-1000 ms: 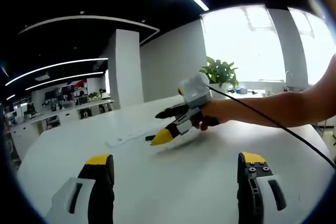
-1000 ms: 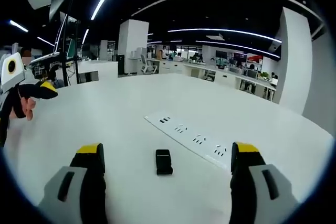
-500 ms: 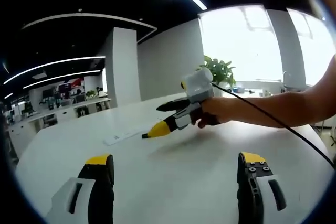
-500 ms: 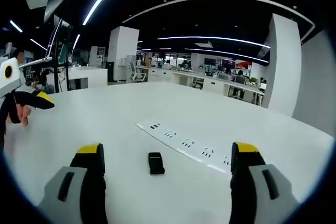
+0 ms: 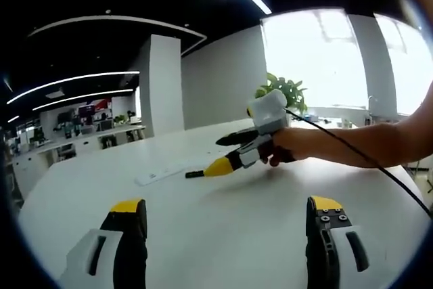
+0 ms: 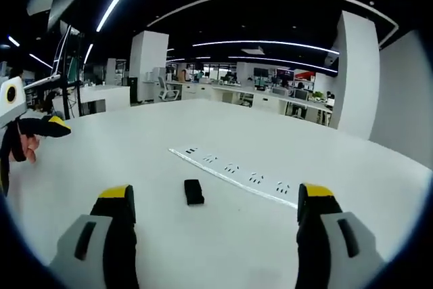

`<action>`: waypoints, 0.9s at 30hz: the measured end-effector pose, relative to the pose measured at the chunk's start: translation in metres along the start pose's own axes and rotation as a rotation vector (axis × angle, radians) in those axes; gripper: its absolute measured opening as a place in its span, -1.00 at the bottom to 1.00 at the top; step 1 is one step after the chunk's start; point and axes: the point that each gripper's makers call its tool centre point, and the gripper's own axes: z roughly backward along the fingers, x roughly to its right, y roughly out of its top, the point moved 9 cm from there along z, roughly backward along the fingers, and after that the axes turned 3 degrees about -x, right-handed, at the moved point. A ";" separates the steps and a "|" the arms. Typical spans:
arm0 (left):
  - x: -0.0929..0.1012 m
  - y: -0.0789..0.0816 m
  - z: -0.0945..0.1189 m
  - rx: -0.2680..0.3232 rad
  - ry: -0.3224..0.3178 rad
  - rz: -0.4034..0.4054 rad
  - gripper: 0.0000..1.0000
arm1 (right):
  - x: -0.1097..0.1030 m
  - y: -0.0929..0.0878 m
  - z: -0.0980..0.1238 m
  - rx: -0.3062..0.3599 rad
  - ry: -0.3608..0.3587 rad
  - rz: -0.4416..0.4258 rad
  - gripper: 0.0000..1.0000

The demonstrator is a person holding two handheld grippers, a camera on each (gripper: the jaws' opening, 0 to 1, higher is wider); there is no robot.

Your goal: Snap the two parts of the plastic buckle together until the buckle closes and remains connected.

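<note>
In the right gripper view the right gripper [image 6: 213, 218] has its jaws spread wide, the yellow-tipped fingers standing far apart at the bottom of the view with nothing between them and nothing touching them. The black plastic buckle [image 6: 193, 191] lies flat on the white worktop [image 6: 338, 167], ahead of the jaws and a little toward the left one, well clear of both. From here it reads as one short dark block; whether its two parts are joined I cannot tell. Just beyond it a long white strip with groups of dark slots [image 6: 233, 175] runs across the worktop at a slant, near the buckle but apart from it.

At the left edge of that view the left gripper [image 6: 51, 126] comes in, held by a hand [image 6: 27, 145], its yellow-tipped jaw over the worktop well away from the buckle.

In the left gripper view the left gripper [image 5: 229, 216] likewise has its jaws released and wide apart, holding nothing. Ahead of it the right gripper [image 5: 233, 151] is held over the worktop [image 5: 223, 235] in a hand [image 5: 289, 147], its jaws parted, a black cable [image 5: 365, 167] trailing from it. A green plant [image 5: 283, 91] stands by the bright window behind
</note>
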 end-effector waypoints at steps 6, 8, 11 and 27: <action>-0.002 0.000 -0.001 -0.004 0.003 0.002 0.99 | -0.002 0.005 0.014 0.018 -0.033 0.010 1.00; -0.001 -0.001 0.000 -0.004 0.007 0.000 0.99 | -0.005 0.006 0.019 0.033 -0.028 -0.016 1.00; 0.000 -0.001 0.000 -0.008 -0.002 0.011 0.99 | -0.006 0.007 0.021 0.036 -0.031 -0.009 1.00; -0.002 -0.001 0.002 -0.010 0.001 0.023 0.99 | -0.007 0.005 0.033 0.029 -0.027 0.004 0.94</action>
